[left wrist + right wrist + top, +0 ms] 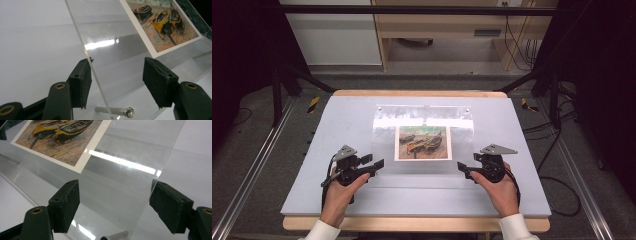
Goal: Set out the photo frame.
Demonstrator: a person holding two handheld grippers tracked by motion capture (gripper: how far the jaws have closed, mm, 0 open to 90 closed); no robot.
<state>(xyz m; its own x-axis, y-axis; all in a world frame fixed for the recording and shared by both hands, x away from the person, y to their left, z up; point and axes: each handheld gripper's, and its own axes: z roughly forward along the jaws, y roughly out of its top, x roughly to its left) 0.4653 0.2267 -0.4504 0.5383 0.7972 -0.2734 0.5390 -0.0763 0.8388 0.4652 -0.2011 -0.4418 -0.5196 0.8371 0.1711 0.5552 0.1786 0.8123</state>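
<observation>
Presently both grippers, left gripper (379, 164) and right gripper (460, 168), flanking the near corners of one clear acrylic sheet (387, 145) lying mid-table over one boat-painting print (422, 142); jaws of each partly open, straddling the sheet's edge, gripping nothing yet. Best to close evenly on both edges together, lifting level. Counted: two grippers, one sheet, one print, one silver standoff pin (117, 111) by each near corner.

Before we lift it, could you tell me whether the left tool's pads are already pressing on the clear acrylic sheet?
Apart. The left gripper view shows the acrylic sheet edge between the open left tool, a gap beside each pad.
</observation>
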